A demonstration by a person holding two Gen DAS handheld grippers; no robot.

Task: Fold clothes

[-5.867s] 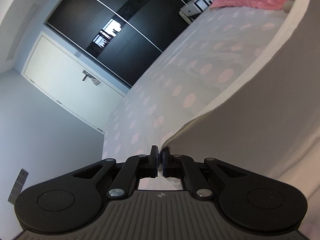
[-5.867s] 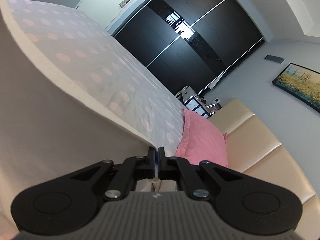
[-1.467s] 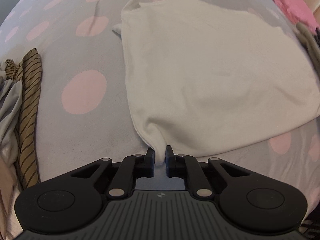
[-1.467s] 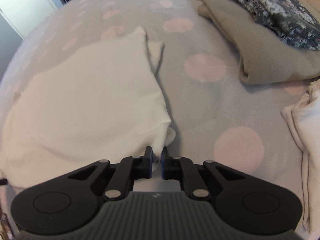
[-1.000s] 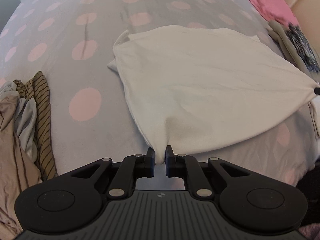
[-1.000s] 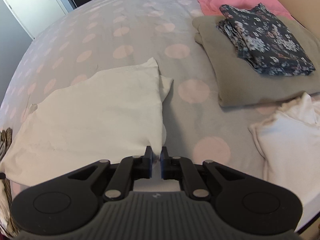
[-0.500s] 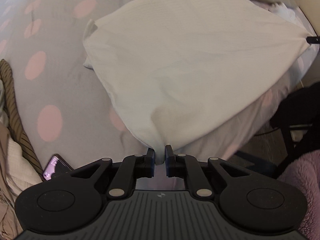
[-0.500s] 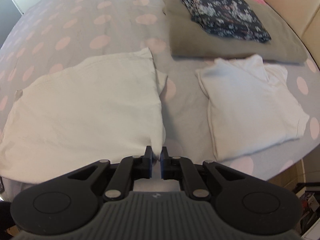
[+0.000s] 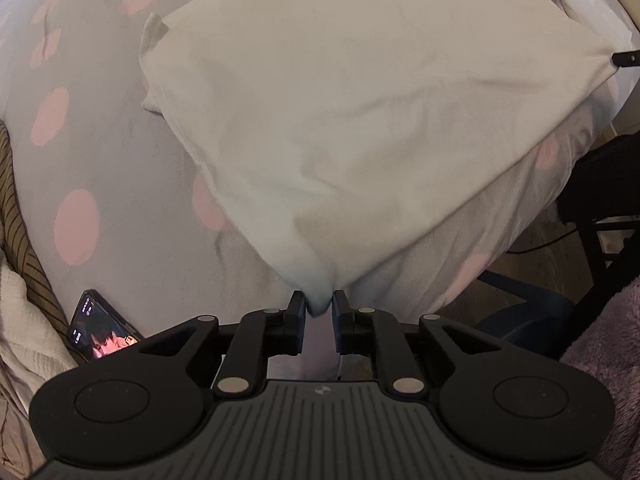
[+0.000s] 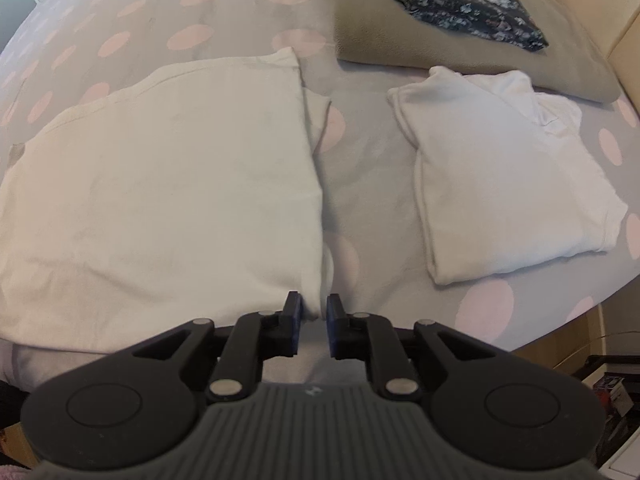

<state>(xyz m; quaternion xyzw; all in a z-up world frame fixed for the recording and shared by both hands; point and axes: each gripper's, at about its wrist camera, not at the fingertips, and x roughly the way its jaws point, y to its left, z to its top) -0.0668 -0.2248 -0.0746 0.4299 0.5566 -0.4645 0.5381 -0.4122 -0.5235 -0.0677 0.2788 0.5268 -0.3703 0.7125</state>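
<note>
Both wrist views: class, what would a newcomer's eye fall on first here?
The big cream garment spread on the pink-dotted bedspread fills both views, a near corner pinched in each claw: left claw, right claw. To its right lies a folded white shirt; a lit phone sits at lower left.

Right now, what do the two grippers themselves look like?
The left gripper and right gripper match: matte black linkage arms with silver pivot pins, round discs either side, a ribbed grey body bearing a small logo. The right's finger pads look dark blue. No cables or sleeves show.
</note>
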